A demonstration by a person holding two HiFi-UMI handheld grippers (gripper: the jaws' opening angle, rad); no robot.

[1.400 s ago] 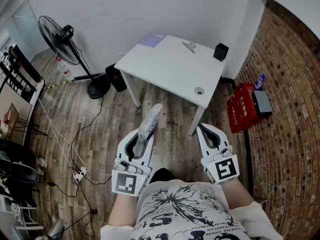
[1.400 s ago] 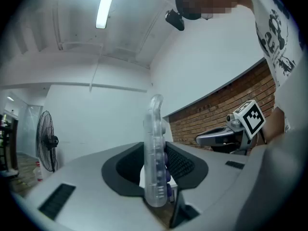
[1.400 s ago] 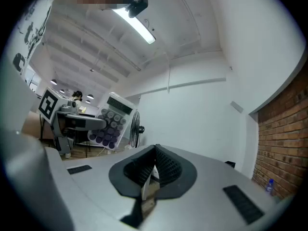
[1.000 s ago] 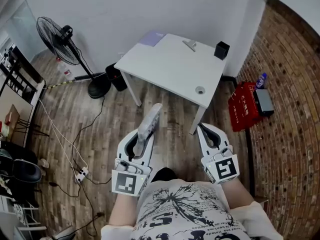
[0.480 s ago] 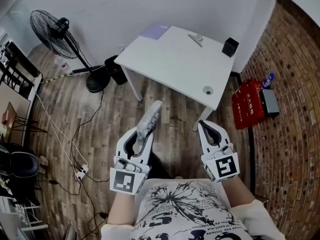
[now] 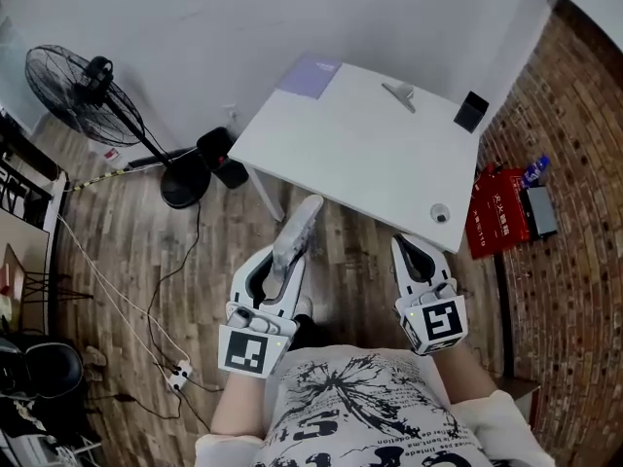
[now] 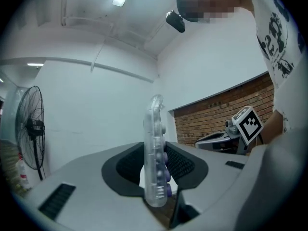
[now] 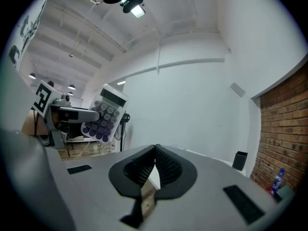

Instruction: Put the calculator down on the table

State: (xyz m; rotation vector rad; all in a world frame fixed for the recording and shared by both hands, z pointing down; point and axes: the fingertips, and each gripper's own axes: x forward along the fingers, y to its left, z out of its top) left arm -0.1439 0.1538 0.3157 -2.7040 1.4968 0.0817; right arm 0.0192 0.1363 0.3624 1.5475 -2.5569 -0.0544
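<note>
A clear-cased calculator (image 6: 295, 231) with purple keys stands on edge between the jaws of my left gripper (image 6: 284, 258), which is shut on its lower end. In the left gripper view the calculator (image 7: 155, 153) rises upright from the pads. The right gripper view shows the calculator (image 8: 103, 114) from its key side, held out at the left. My right gripper (image 6: 412, 252) is shut with nothing in it; its pads meet at the tips (image 8: 156, 150). Both grippers hover over the wooden floor, just short of the near edge of the white table (image 6: 360, 154).
On the table lie a purple booklet (image 6: 310, 74), a small grey object (image 6: 399, 93), a black cup (image 6: 470, 111) and a small round item (image 6: 442, 215). A standing fan (image 6: 83, 84) is at the left, red crates (image 6: 504, 212) at the right by a brick wall. Cables trail over the floor.
Both grippers, with the calculator, have moved forward towards the table, whose near edge now lies much closer. The jaws have kept their positions.
</note>
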